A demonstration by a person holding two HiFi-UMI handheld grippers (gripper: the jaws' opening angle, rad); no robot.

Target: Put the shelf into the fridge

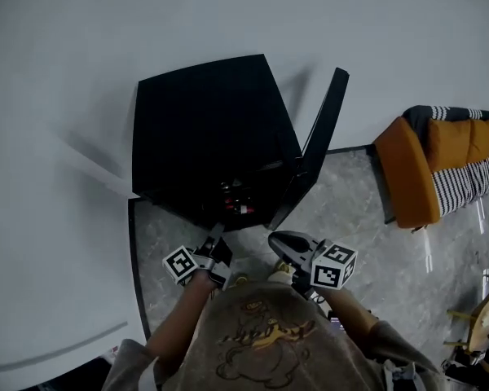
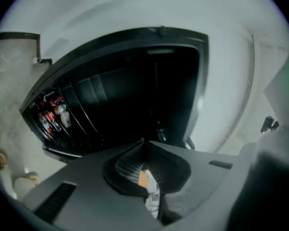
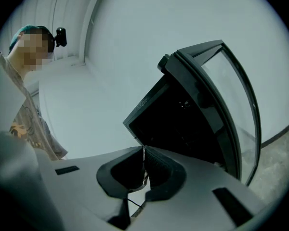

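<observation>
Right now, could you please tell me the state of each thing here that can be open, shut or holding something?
Fridge door: open.
Left gripper: shut, holding nothing.
Right gripper: shut, holding nothing.
Drinks: stored inside the fridge.

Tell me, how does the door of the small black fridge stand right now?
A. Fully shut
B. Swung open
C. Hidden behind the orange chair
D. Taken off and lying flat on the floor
B: in the head view the door stands swung out from the right side of the fridge, and the left gripper view looks straight into the dark open interior, with bottles inside.
</observation>
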